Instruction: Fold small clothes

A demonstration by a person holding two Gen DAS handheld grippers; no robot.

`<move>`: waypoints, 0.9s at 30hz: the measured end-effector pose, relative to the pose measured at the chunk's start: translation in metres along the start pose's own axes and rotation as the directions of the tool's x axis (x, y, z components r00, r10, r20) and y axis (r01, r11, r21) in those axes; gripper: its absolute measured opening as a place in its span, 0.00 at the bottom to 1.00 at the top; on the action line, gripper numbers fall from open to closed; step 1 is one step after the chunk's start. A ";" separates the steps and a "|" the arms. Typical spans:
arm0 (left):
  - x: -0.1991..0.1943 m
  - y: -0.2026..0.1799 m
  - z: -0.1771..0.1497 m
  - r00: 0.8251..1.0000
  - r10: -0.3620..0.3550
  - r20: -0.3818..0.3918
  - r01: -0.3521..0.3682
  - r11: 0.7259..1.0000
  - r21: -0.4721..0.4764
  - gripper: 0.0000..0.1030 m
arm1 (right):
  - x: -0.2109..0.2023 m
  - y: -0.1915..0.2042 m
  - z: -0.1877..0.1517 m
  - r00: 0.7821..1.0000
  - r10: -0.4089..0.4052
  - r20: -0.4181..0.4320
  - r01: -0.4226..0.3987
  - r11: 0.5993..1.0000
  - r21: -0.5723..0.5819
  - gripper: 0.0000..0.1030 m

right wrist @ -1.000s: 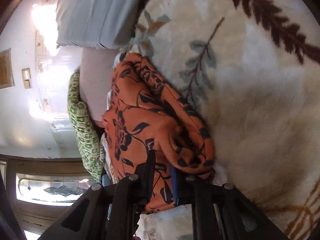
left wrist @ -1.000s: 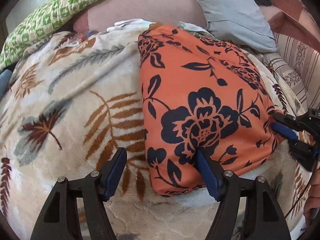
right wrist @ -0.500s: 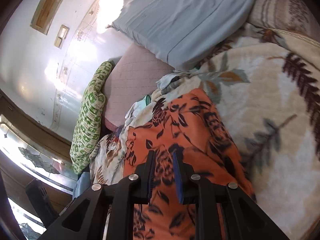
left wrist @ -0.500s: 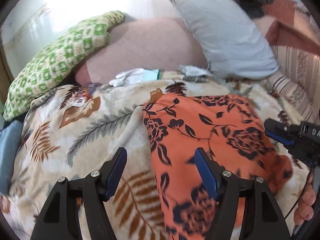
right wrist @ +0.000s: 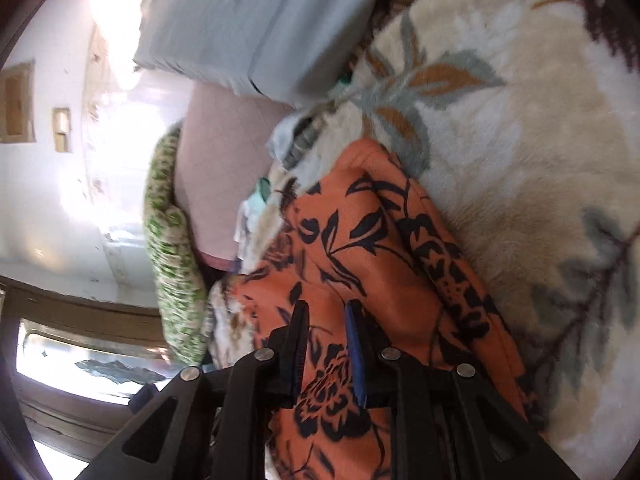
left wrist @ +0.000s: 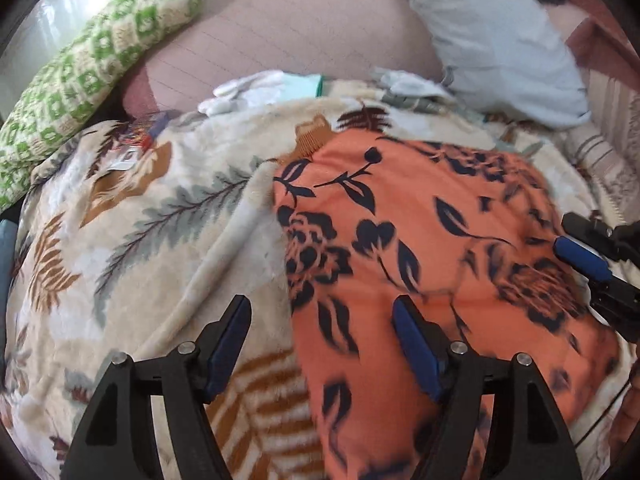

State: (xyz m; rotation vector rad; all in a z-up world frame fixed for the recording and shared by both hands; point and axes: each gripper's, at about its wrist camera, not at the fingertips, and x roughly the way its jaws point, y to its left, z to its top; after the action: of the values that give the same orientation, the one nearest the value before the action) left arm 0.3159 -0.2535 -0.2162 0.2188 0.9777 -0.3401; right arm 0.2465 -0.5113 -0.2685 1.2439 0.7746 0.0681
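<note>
Cream leaf-patterned blanket point(left wrist: 152, 216) covered the bed, with a grey pillow point(left wrist: 496, 40), a pink cushion point(left wrist: 288, 36) and a green knitted cushion point(left wrist: 92, 60) along its head edge. An orange floral garment point(left wrist: 420, 232) lay folded on the blanket. The left gripper point(left wrist: 320, 344) was spread wide and empty above the garment's left edge. The right gripper point(right wrist: 326, 344) had just been opening; its narrow gap held no cloth, with the garment lying beneath it.

Orange cloth point(left wrist: 420, 240) with navy flowers, cream blanket point(left wrist: 160, 240) with rust and grey leaves — green-checked cushion point(left wrist: 92, 56), pale blue pillow point(left wrist: 500, 40).
</note>
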 end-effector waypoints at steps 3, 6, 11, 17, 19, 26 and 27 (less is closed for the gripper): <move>-0.031 -0.002 -0.027 0.998 -0.046 0.044 0.045 0.999 0.029 0.72 | -0.024 0.005 -0.012 0.999 0.041 -0.014 -0.041 0.999 0.005 0.45; -0.038 -0.012 -0.055 0.998 -0.057 0.037 0.053 0.994 0.095 0.72 | -0.042 0.016 -0.035 1.000 -0.001 -0.015 0.000 0.997 -0.075 0.47; -0.021 -0.018 -0.084 0.996 -0.052 -0.074 0.062 0.988 0.139 0.75 | -0.026 -0.007 -0.067 0.985 -0.163 -0.064 0.156 0.983 -0.096 0.39; -0.064 -0.009 -0.088 0.999 -0.047 -0.023 0.050 0.988 0.149 0.75 | -0.064 0.004 -0.096 0.980 -0.199 0.004 0.197 0.969 -0.152 0.32; -0.076 -0.004 -0.090 0.999 -0.034 0.016 0.031 0.989 0.143 0.75 | -0.076 0.013 -0.106 0.980 -0.194 0.038 0.197 0.962 -0.189 0.34; -0.053 -0.001 -0.101 0.999 0.025 -0.024 -0.020 0.985 0.173 0.75 | -0.052 0.027 -0.120 0.962 -0.273 -0.025 0.256 0.929 -0.265 0.34; -0.045 0.000 -0.104 0.998 0.032 -0.055 -0.022 0.985 0.173 0.75 | -0.041 0.020 -0.120 0.946 -0.318 -0.059 0.294 0.921 -0.254 0.32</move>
State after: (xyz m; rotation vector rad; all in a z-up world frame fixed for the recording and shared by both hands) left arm 0.2126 -0.2108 -0.2345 0.4008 1.0022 -0.3957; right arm 0.1562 -0.4242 -0.2442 0.8811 1.0097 -0.0315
